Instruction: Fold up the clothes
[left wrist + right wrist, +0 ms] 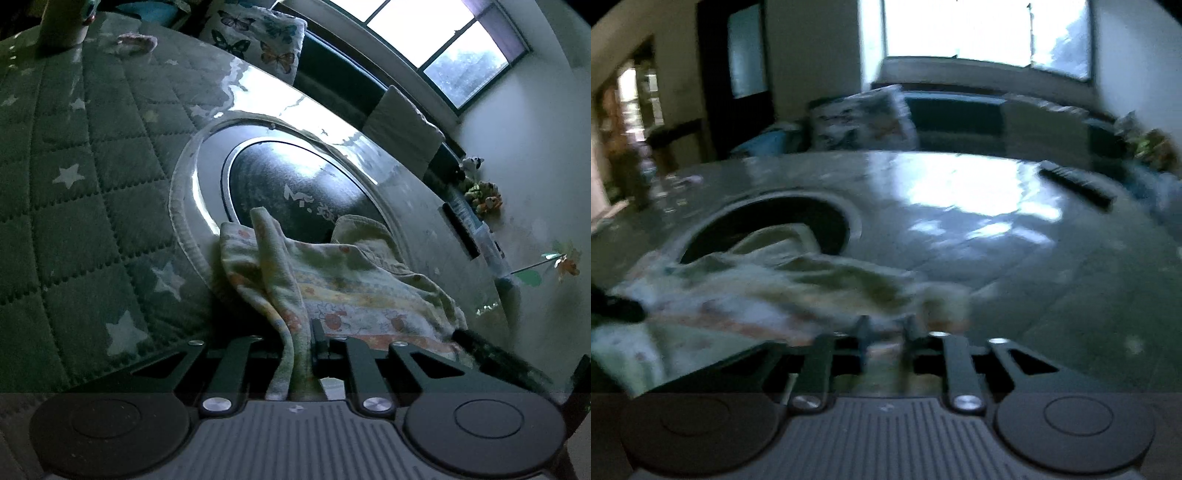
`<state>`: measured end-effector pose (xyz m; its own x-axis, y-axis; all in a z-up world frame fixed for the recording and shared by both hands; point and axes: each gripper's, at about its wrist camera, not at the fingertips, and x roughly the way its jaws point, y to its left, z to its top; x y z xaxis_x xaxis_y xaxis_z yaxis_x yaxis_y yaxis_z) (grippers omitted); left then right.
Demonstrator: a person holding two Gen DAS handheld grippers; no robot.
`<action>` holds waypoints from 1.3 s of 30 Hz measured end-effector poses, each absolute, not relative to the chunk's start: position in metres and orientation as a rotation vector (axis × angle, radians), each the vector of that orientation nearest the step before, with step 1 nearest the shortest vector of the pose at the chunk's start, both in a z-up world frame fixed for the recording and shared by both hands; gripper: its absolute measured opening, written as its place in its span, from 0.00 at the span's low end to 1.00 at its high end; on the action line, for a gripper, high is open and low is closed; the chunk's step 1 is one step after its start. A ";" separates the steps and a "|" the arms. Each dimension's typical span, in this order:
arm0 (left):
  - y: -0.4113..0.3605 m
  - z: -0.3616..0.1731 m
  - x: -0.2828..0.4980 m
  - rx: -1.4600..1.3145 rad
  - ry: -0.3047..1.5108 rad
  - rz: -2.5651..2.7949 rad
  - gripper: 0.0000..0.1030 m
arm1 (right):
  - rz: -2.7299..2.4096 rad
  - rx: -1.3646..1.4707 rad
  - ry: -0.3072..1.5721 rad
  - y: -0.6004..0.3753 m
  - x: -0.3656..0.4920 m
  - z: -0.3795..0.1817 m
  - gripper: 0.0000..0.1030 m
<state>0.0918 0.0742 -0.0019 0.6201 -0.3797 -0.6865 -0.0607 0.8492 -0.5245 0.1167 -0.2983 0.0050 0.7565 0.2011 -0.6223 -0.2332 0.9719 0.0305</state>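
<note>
A pale printed cloth [332, 280] with orange patches lies crumpled over the table's round black inset [295, 184]. My left gripper [301, 343] is shut on a fold of it, which hangs down between the fingers. In the blurred right wrist view the same cloth [768, 288] stretches left across the glossy table [960, 206]. My right gripper [884, 332] is shut on the cloth's near right edge. The other gripper's dark tip [613, 306] shows at that view's far left.
A green quilted star-print cover [74, 184] spreads on the left. A black remote [1075, 182] lies on the table's far right. A butterfly pillow [258, 40] and a sofa stand under the window. Small toys [480, 192] sit at the right.
</note>
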 end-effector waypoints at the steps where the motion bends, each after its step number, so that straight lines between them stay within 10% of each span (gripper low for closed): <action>1: 0.073 -0.001 0.092 -0.535 0.892 -0.193 0.13 | 0.210 -0.043 0.651 -0.302 0.118 0.007 0.38; 12: 0.063 0.004 0.093 -0.449 0.880 -0.178 0.13 | 0.181 0.114 0.705 -0.323 0.137 -0.011 0.50; 18: 0.053 0.014 0.097 -0.399 0.858 -0.186 0.11 | 0.203 0.108 0.697 -0.311 0.130 -0.007 0.10; 39: -0.115 0.059 0.167 -0.168 0.781 -0.471 0.09 | -0.074 0.074 0.507 -0.429 0.103 0.066 0.07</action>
